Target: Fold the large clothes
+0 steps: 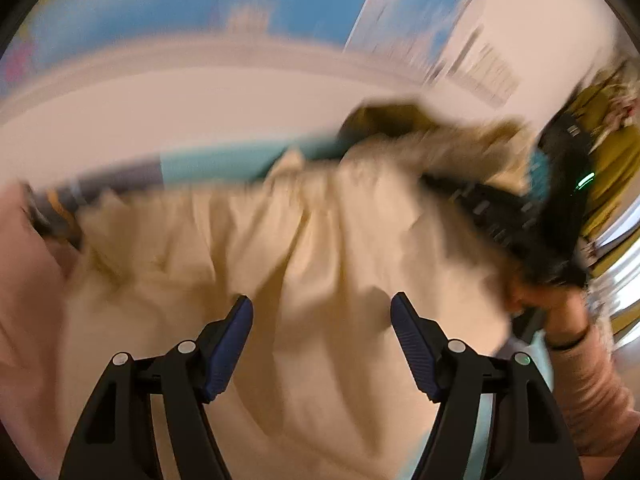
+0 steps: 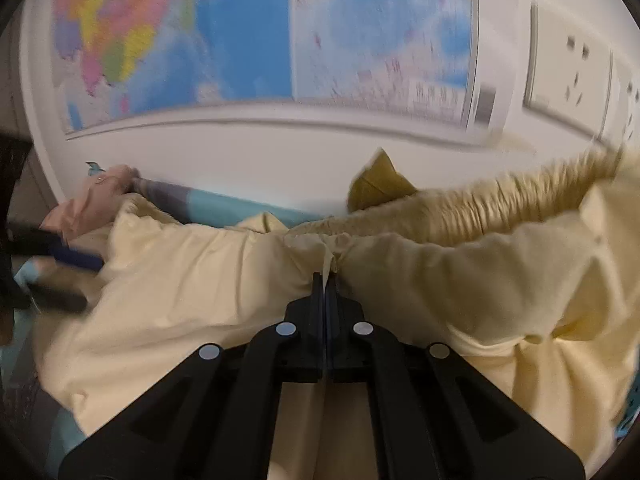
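Folding has barely begun, judging by how things lie. A large cream jacket (image 2: pixel 208 300) with a fur-trimmed hood (image 2: pixel 500 204) lies rumpled across the bed (image 2: pixel 236 204), which stands against the wall under a map (image 2: pixel 240 40). The right gripper (image 2: pixel 325 280) has its fingers pressed together on a pinch of cream cloth near the collar. The left gripper (image 1: pixel 322 308) hangs over the jacket with its fingers spread wide, holding nothing. No neat fold shows yet; flattening, sleeves and body folds all seem left to do.
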The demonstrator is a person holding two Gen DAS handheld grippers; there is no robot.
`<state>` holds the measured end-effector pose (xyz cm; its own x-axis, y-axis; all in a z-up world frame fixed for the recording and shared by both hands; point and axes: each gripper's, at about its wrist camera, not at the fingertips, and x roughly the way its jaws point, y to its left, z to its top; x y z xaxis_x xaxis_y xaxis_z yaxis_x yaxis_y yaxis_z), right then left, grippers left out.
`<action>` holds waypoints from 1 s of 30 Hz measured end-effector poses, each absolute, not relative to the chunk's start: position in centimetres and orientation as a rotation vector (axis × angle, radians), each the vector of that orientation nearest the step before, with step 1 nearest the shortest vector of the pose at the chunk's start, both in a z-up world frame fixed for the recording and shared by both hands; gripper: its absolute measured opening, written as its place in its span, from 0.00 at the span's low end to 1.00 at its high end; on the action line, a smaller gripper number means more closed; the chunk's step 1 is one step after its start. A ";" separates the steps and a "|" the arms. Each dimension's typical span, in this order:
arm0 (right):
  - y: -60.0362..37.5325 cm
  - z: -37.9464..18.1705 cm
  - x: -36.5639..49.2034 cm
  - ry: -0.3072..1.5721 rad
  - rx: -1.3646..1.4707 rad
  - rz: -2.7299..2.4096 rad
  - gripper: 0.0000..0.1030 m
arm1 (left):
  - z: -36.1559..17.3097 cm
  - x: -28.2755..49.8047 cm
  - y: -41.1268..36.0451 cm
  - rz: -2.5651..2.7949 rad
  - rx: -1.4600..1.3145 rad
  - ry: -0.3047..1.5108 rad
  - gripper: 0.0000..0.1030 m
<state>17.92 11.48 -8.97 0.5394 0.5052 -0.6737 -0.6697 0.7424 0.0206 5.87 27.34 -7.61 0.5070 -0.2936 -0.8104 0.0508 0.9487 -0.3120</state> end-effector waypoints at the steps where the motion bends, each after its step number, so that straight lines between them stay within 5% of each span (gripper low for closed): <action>1: 11.3 -8.9 18.0 0.718 -0.239 0.710 0.00 | -9.1 6.4 27.5 -0.177 -0.262 1.047 0.64; 3: 10.4 -8.1 17.5 0.724 -0.195 0.736 0.05 | -10.1 6.6 28.1 -0.157 -0.278 1.040 0.57; 5: 8.7 -6.8 15.8 0.704 -0.173 0.758 0.43 | -9.2 5.3 29.0 -0.165 -0.321 0.984 0.56; 8: 4.3 -4.5 11.7 0.580 -0.137 0.796 0.72 | -6.5 0.8 30.4 -0.142 -0.309 0.830 0.74; 14: -6.9 -7.0 9.0 0.655 -0.023 0.636 0.87 | -4.9 -9.0 35.5 0.092 -0.222 0.676 0.92; 21: -9.0 -13.3 10.6 0.839 0.068 0.653 0.94 | -11.1 -6.9 35.5 0.035 -0.255 0.859 0.93; 24: -8.3 -14.1 11.3 0.866 0.085 0.684 0.89 | -12.3 -6.6 34.3 0.011 -0.258 0.861 0.88; 25: -8.2 -13.8 11.2 0.858 0.072 0.702 0.76 | -12.1 -6.5 34.1 -0.013 -0.264 0.855 0.78; 26: -8.2 -13.6 11.2 0.864 0.089 0.741 0.52 | -11.9 -6.6 33.9 -0.045 -0.282 0.852 0.55; 28: -8.8 -13.0 10.8 0.887 0.121 0.798 0.23 | -11.2 -6.7 33.3 -0.022 -0.279 0.845 0.35; 30: -9.5 -11.3 9.4 0.868 0.151 0.858 0.18 | -10.1 -7.6 33.3 -0.034 -0.313 0.841 0.19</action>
<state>9.38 -9.54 -11.33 0.3444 0.7151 -0.6083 -0.5996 0.6661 0.4436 -7.56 33.29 -10.05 0.6692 -0.1528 -0.7272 -0.0930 0.9537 -0.2860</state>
